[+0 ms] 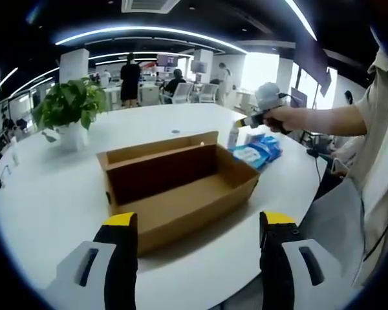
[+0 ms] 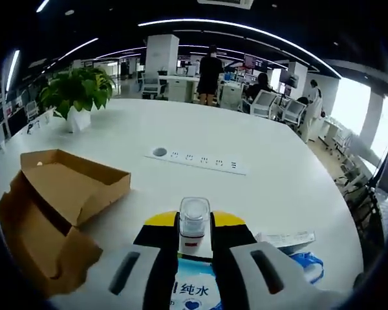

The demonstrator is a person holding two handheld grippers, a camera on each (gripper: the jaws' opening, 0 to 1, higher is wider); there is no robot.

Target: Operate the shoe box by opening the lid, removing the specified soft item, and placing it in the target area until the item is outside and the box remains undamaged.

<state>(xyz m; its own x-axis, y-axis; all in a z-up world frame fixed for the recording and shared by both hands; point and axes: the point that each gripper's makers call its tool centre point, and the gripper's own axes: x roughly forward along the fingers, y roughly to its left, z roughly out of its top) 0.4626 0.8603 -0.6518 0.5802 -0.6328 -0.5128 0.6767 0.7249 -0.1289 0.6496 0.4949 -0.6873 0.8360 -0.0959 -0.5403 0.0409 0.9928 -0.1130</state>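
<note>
- The shoe box (image 1: 178, 184) lies open on the white counter (image 1: 45, 200), its lid (image 1: 156, 147) folded back and standing up along the far side; in the left gripper view the inside looks bare brown cardboard.
- The left gripper (image 1: 199, 227) hovers just in front of the box's near wall, its yellow-tipped jaws spread wide apart with nothing between them.
- In the same view, a person's hand (image 1: 279, 119) holds the right gripper (image 1: 247, 121) out over the counter beyond the box's right end, above a blue and white soft pack (image 1: 258, 150) that lies beside the box, apart from it.
- A small clear bottle with a white cap (image 1: 233, 134) stands near that pack.
- In the right gripper view, the right gripper (image 2: 194, 248) has its jaws drawn close, pinching the small clear bottle (image 2: 194, 226) upright between them, with its white cap at the top.
- Beneath those jaws lies the blue and white soft pack (image 2: 193, 284), printed with characters, resting on the counter (image 2: 246, 194) outside the box.
- The open shoe box (image 2: 48, 213) sits to the left in this view, well apart from the pack.
- A white power strip (image 2: 197, 160) is set into the counter further off, and a potted plant (image 2: 77, 93) stands near the far left edge.
- People stand and sit among desks in the background.
</note>
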